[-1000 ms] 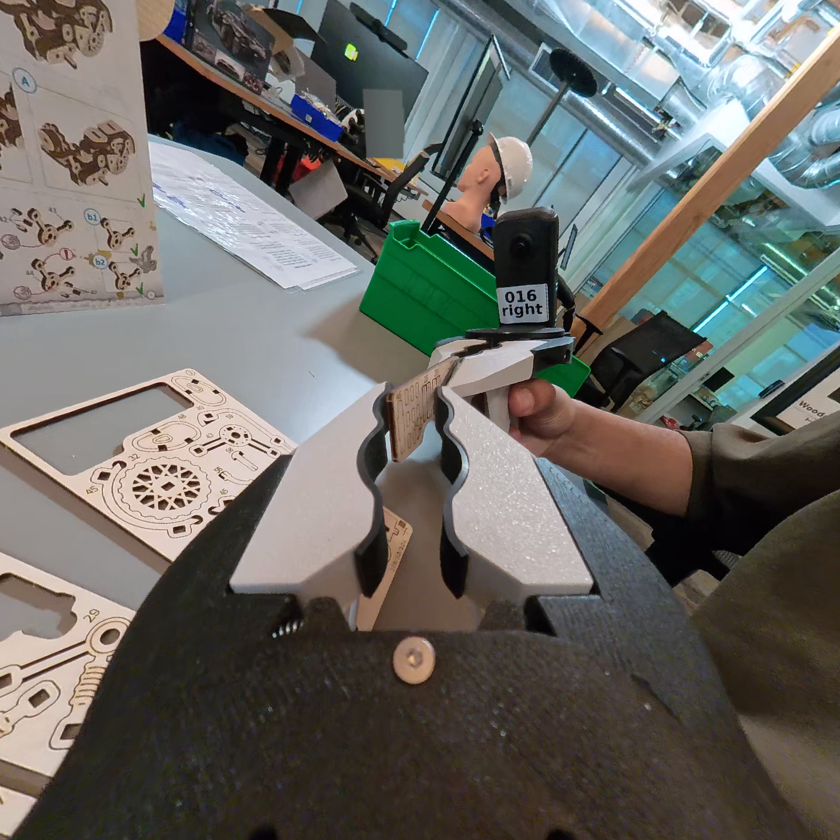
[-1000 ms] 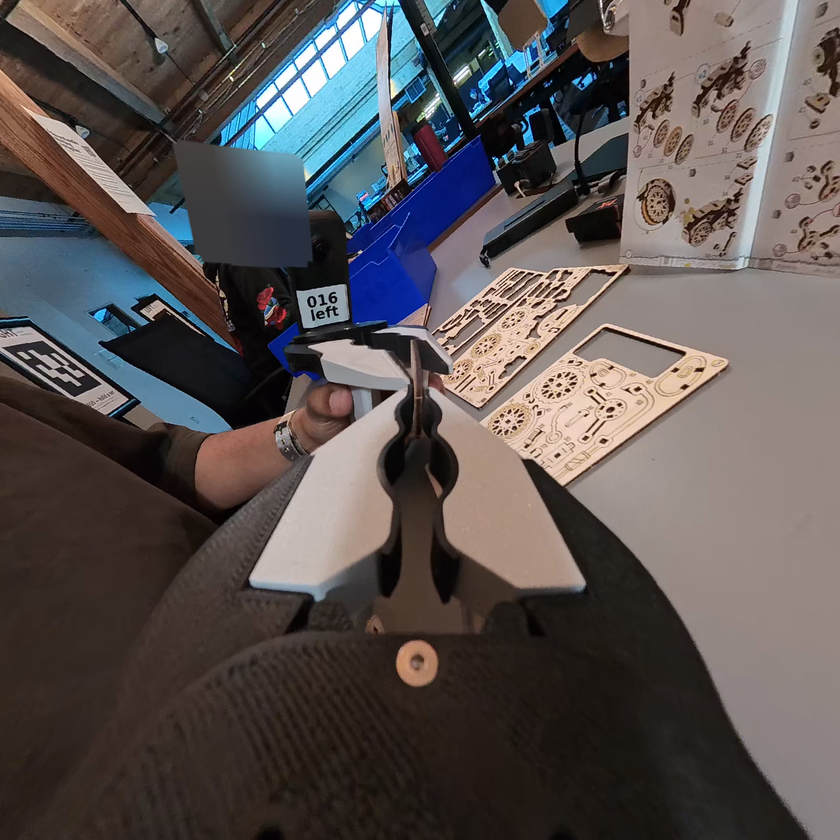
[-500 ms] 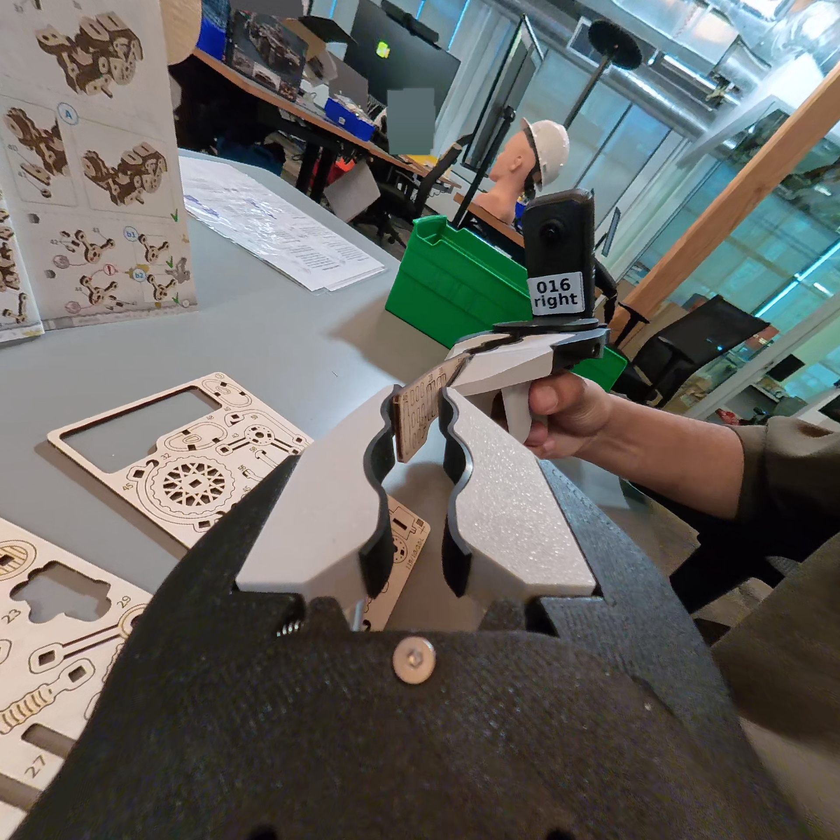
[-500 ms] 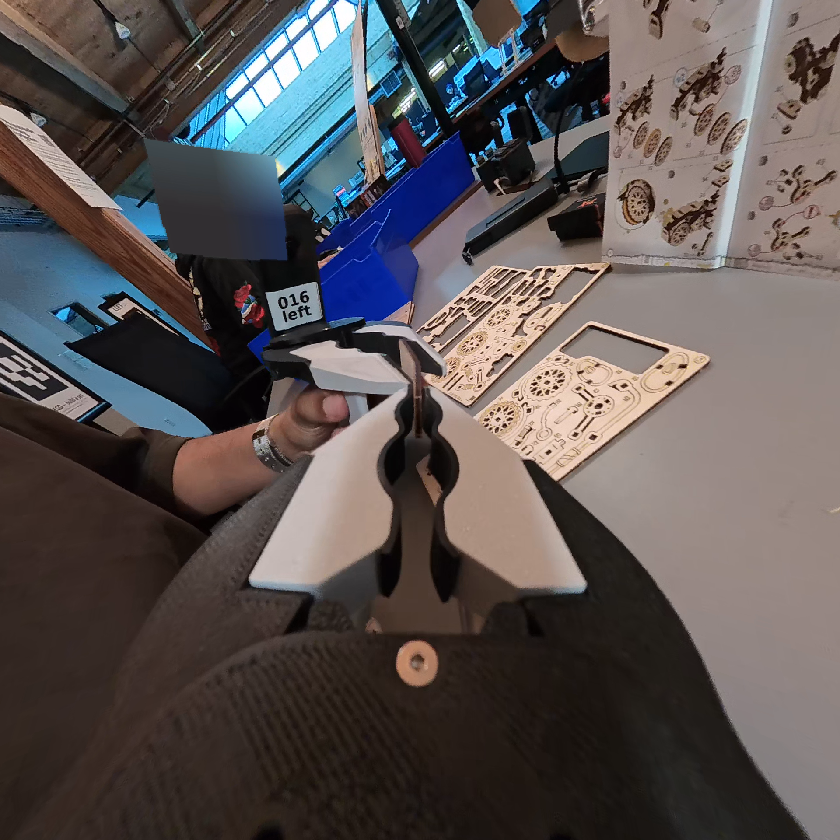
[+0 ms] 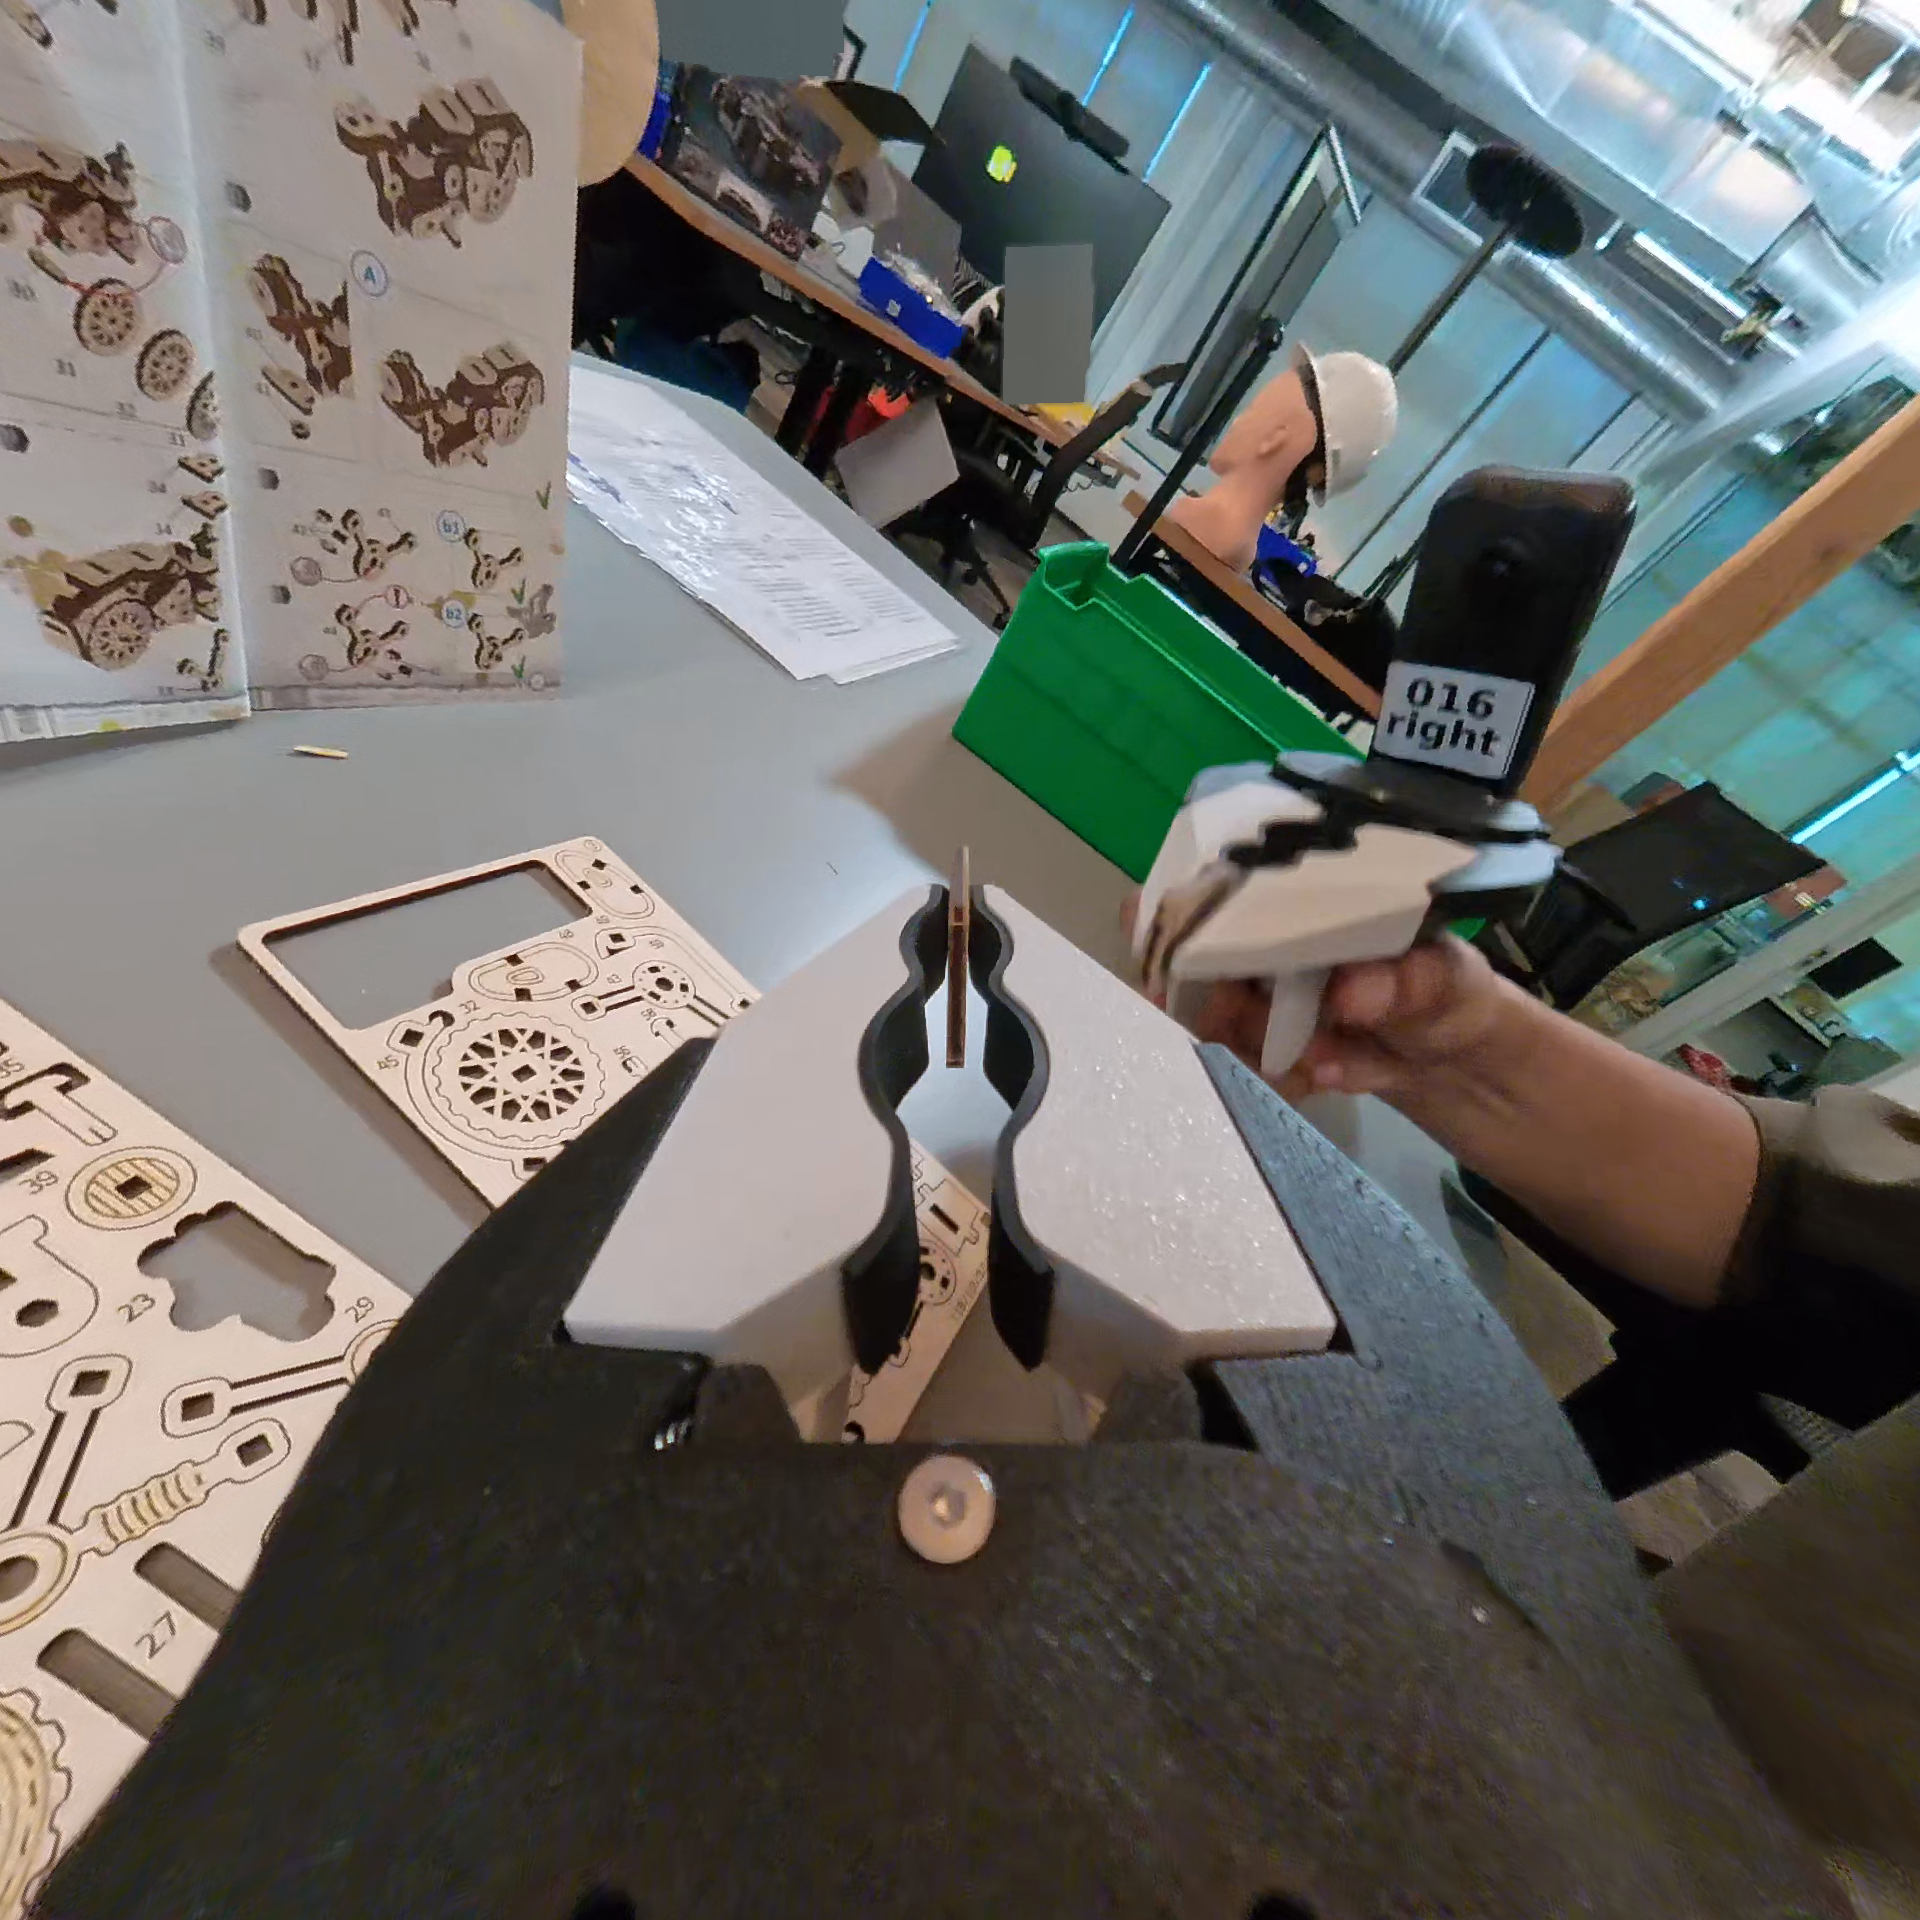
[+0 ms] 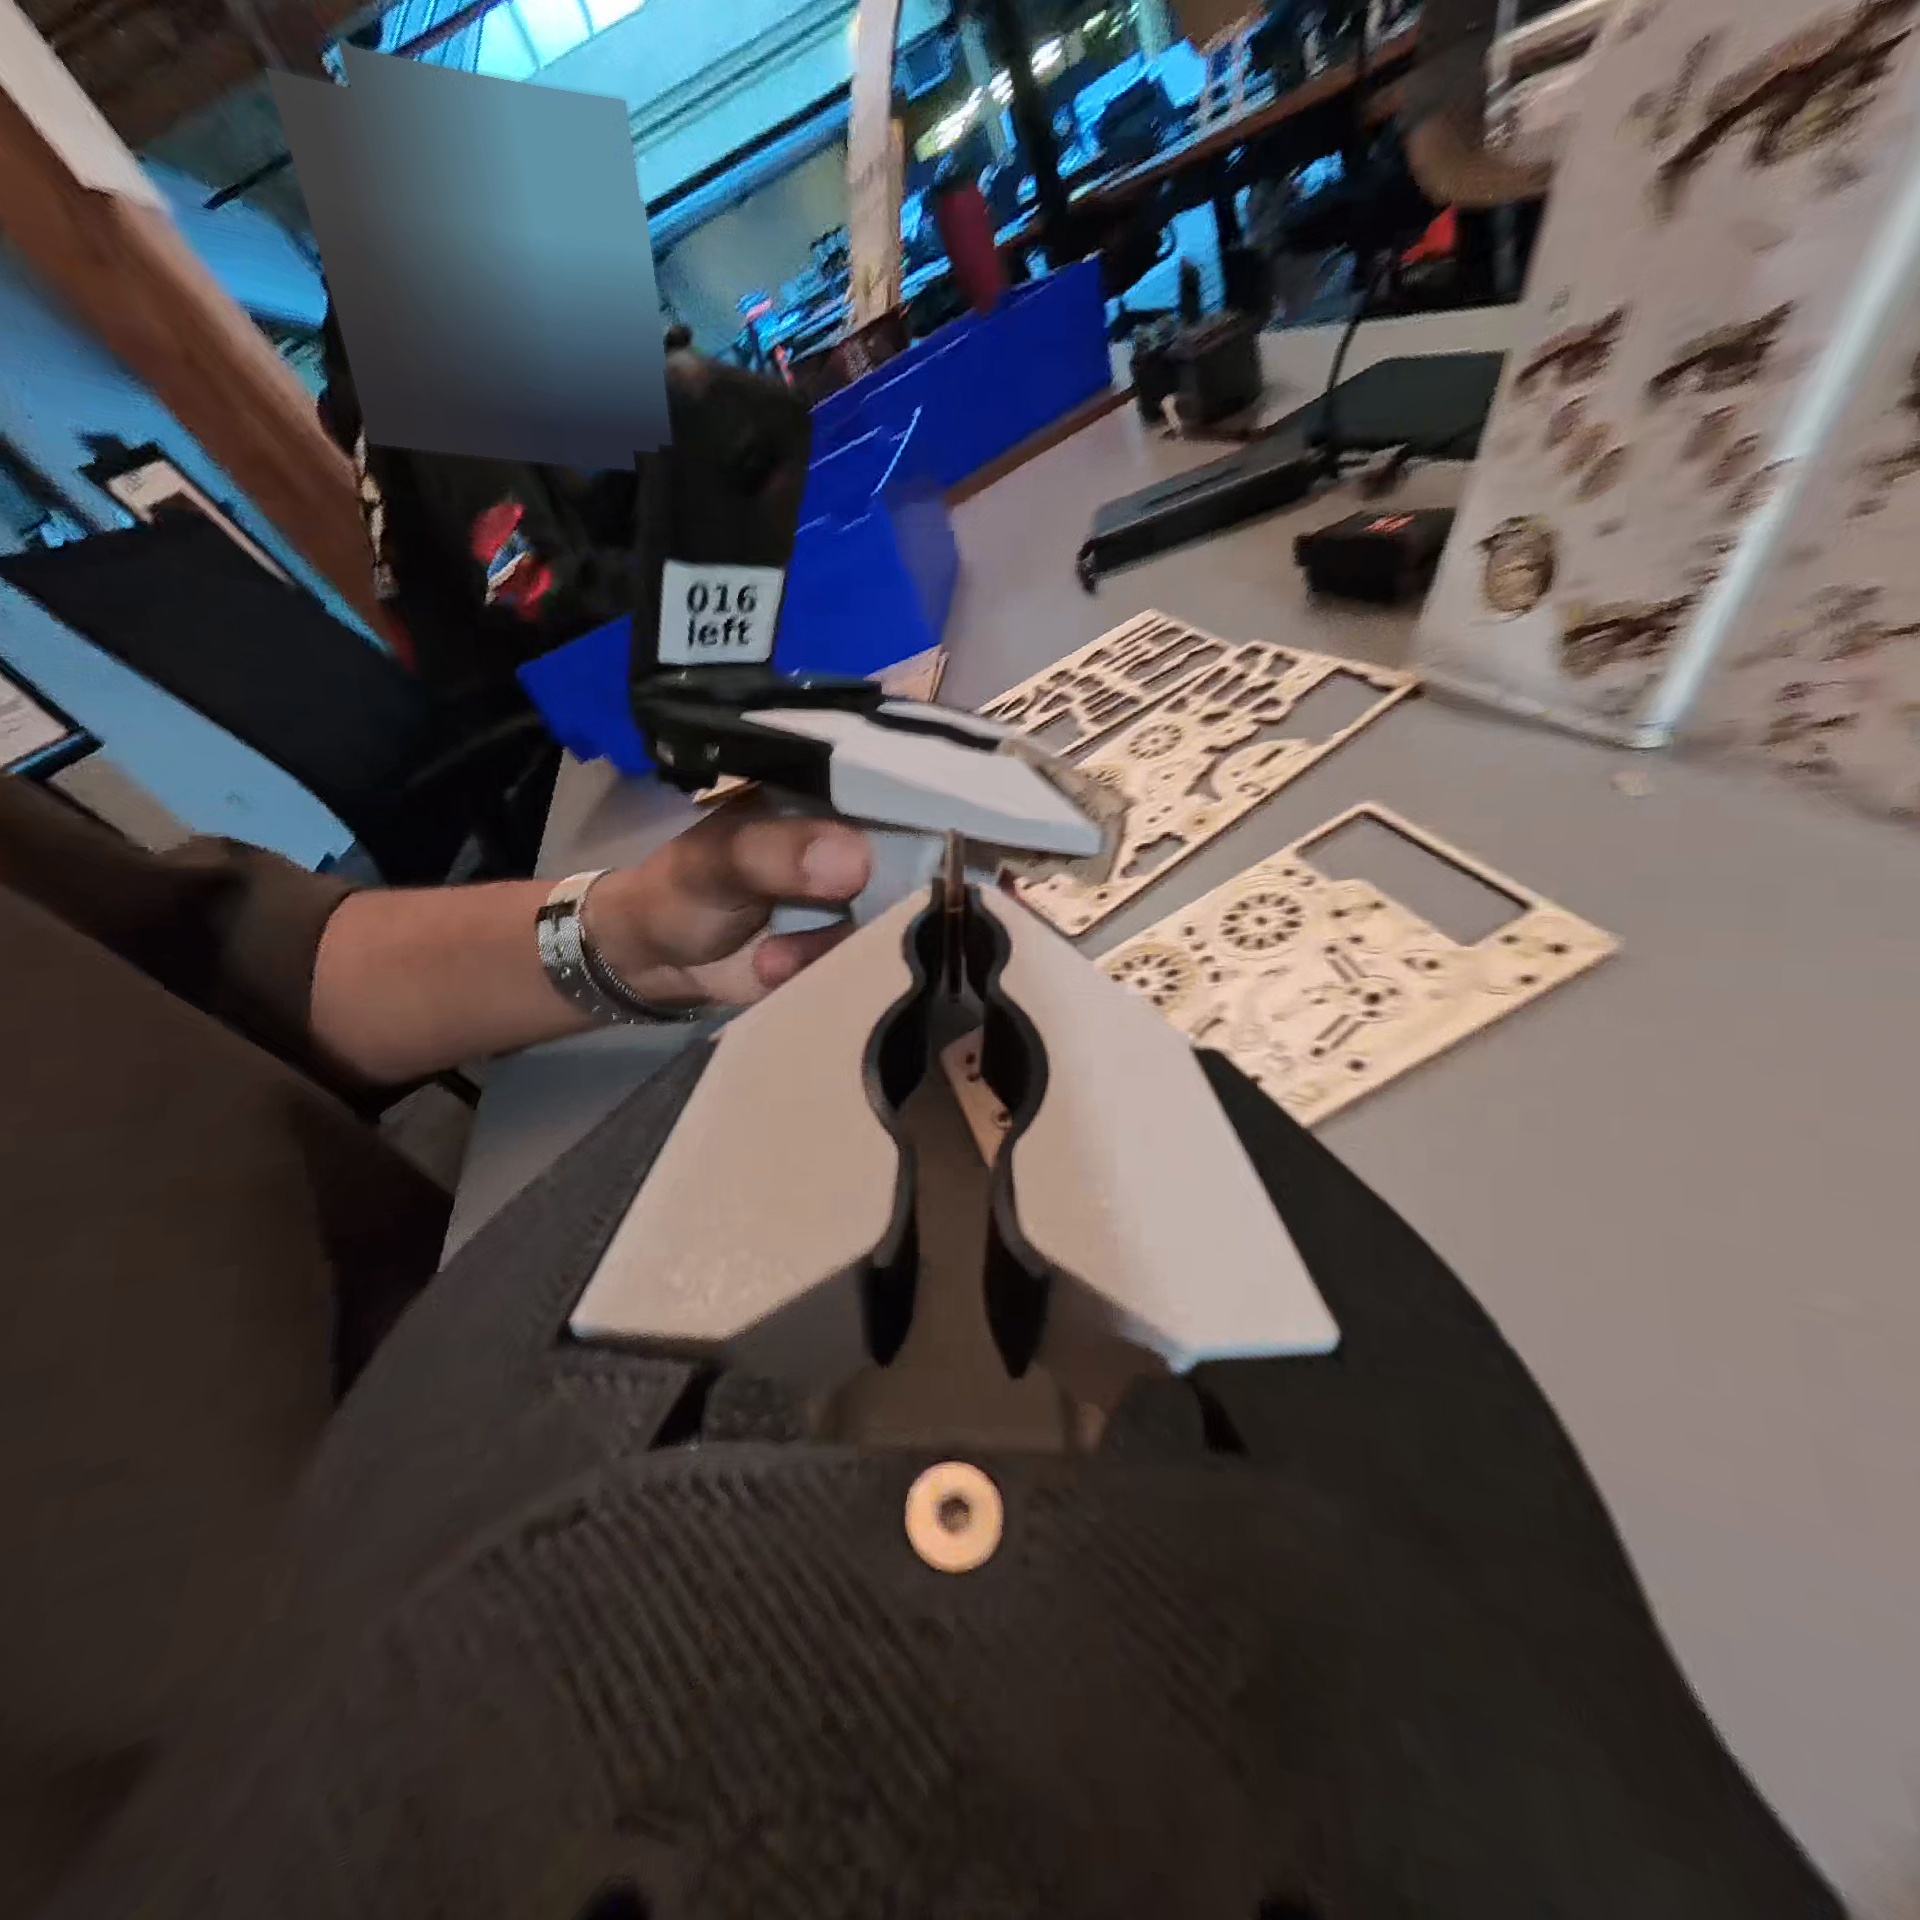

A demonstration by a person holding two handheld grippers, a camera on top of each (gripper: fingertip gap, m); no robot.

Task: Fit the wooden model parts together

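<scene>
Left claw (image 5: 958,935) clenched edge-on on thin flat wooden piece (image 5: 956,966); right claw (image 6: 951,914) grips another thin wooden sliver (image 6: 950,883). Align slots squarely, press gently.

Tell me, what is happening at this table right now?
A person holds a gripper in each hand above a grey table. The left gripper is shut on a thin wooden piece, held edge-on. The right gripper also pinches a thin wooden piece. The two grippers are close but apart, so nothing is joined yet. Flat sheets of cut wooden parts and picture instructions are on the table.
</scene>
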